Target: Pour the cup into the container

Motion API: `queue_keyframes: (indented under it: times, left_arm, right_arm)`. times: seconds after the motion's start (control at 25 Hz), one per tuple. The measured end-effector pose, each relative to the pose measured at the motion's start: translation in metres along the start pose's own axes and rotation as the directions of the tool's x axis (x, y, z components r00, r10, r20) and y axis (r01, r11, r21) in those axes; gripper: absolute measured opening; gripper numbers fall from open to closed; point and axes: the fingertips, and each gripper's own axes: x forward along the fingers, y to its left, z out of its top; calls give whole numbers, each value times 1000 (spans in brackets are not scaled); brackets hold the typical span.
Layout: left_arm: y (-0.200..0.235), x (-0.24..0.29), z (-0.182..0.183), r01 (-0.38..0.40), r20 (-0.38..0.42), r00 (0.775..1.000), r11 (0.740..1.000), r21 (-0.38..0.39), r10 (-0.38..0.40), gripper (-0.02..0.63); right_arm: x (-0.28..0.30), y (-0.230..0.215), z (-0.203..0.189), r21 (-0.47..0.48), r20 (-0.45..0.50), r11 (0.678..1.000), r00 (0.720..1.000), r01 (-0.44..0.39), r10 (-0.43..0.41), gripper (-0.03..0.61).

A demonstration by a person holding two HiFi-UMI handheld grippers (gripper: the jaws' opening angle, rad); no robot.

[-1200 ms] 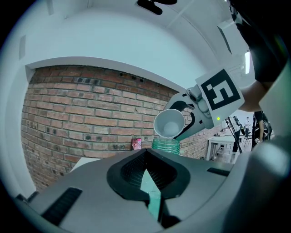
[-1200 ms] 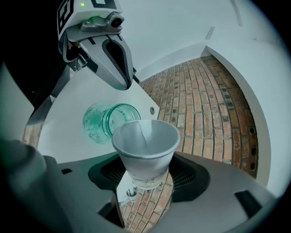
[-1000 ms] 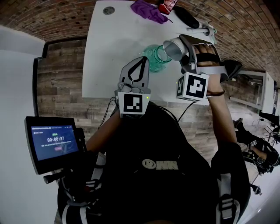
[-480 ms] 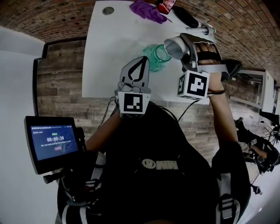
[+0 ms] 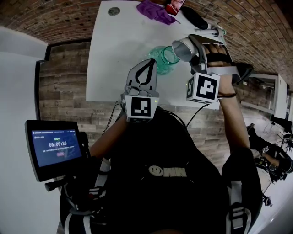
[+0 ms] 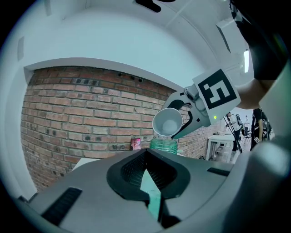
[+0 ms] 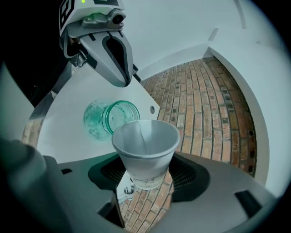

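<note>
A white paper cup [image 5: 181,49] is clamped between the jaws of my right gripper [image 5: 187,48]. It is tipped over, with its mouth turned toward the green glass jar [image 5: 164,59] on the white table [image 5: 114,55]. In the left gripper view the cup [image 6: 167,122] hangs just above the jar's open mouth [image 6: 163,145]. In the right gripper view the cup [image 7: 145,152] shows a bare white inside, and the jar [image 7: 109,119] stands beyond its rim. My left gripper [image 5: 149,65] is shut and empty, hovering just in front of the jar.
A purple cloth [image 5: 155,11], a red packet [image 5: 175,5] and a black object [image 5: 194,17] lie at the table's far end, beside a round cable grommet [image 5: 114,11]. A small screen [image 5: 54,147] hangs at my left. Brick floor surrounds the table.
</note>
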Motion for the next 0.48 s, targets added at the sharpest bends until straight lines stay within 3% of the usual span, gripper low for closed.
queue_keyframes:
  times: [0.48]
  left_arm:
    - [-10,3,-1,34,-11,999,999,12,-34,3]
  right_arm:
    - [-2,-2,2,-33,1,999,1000,15,-15,293]
